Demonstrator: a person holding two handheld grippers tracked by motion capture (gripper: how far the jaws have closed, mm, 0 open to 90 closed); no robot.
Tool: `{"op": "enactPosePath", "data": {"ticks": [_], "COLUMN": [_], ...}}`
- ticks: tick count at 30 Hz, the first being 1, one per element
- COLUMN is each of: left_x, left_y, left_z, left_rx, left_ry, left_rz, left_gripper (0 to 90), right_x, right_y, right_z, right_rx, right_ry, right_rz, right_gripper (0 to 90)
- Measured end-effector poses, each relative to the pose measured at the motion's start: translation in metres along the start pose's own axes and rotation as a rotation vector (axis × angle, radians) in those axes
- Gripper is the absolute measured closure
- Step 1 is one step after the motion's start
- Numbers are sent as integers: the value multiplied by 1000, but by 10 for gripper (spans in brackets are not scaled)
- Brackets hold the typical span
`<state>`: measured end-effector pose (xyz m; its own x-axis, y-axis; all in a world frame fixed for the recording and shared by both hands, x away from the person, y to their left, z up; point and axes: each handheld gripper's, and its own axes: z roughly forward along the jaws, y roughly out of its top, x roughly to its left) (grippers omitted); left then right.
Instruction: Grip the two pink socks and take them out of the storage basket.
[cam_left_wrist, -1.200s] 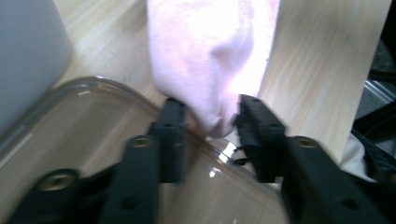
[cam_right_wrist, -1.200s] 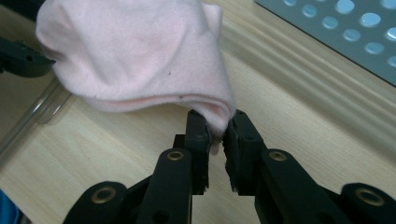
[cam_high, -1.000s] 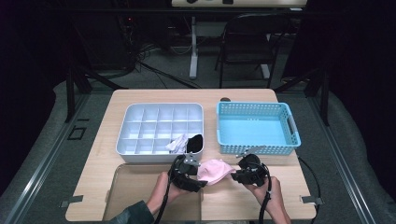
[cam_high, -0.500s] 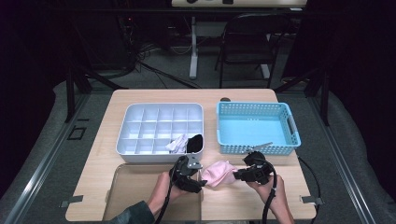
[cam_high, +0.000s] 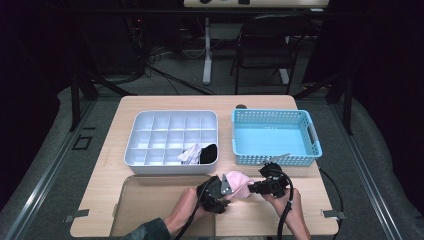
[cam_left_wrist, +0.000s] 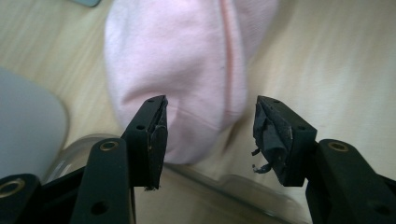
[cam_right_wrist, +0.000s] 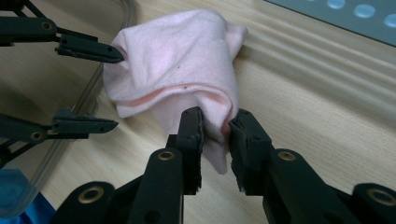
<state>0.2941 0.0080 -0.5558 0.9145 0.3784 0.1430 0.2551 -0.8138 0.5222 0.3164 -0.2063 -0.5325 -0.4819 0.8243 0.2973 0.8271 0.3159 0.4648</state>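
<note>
A pink sock (cam_high: 239, 182) lies bunched on the table near the front edge, between my two grippers. My right gripper (cam_right_wrist: 215, 123) is shut on a fold at its near end, and the fabric (cam_right_wrist: 187, 60) humps up beyond the jaws. My left gripper (cam_left_wrist: 210, 116) straddles the sock's other end (cam_left_wrist: 187, 70). Its jaws have just been closing with the sock between them. One pad (cam_left_wrist: 156, 135) is against the fabric and the other stands clear, so it is open. From above, the left gripper (cam_high: 220, 192) sits left of the sock and the right gripper (cam_high: 252, 189) right of it.
A white compartment tray (cam_high: 150, 125) stands behind, with a white cloth (cam_high: 191, 154) and a black one (cam_high: 209, 152) in its front cells. A blue basket (cam_high: 272, 114) is to its right. A clear plastic sheet (cam_high: 150, 205) covers the front left of the table.
My left gripper has slid right, up to the sock's end, and its jaws have narrowed. The right gripper has stayed on the sock.
</note>
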Motion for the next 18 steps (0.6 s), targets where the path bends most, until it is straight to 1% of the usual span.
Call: {"op": "enactPosePath", "data": {"ticks": [1,2,3,4,5,7,8,10,11,12,13,14,17,18], "left_x": [1,2,4,4,5,4,4,6,7,8,9,10,15,17], "left_y": [0,-1,-1,-2,-2,-2,-2,-3,-4,-5,-5,-6,-7,-6], "left_z": [1,1,2,2,1,1,2,3,3,4,3,3,-2,-5], "left_rx": [1,0,-2,-9,-15,-25,-28,-28,-33,-36,-40,-48,-68,-76], "left_ry": [-6,10,-5,-20,-15,-13,-4,-13,-10,-10,-14,-11,-47,-52], "left_rz": [-4,1,3,-5,1,11,12,7,-2,-7,-13,-25,-65,-79], "left_gripper": [492,517,527,567,586,660,683,749,769,813,826,836,846,847], "right_x": [0,0,0,0,0,2,3,4,5,6,7,6,5,5], "right_y": [0,0,0,-1,-2,-5,-5,-6,-6,-6,-6,-6,-7,-6], "right_z": [0,1,1,1,0,0,0,0,0,1,2,4,5,3], "right_rx": [-1,5,6,2,11,10,17,16,12,9,18,19,4,2], "right_ry": [1,2,2,4,7,12,15,20,25,16,11,14,0,-1], "right_rz": [2,-2,-6,-1,-4,-9,-20,-22,-27,-29,-32,-33,-30,-42], "right_gripper": [741,734,719,702,682,661,652,641,643,651,667,705,783,791]}}
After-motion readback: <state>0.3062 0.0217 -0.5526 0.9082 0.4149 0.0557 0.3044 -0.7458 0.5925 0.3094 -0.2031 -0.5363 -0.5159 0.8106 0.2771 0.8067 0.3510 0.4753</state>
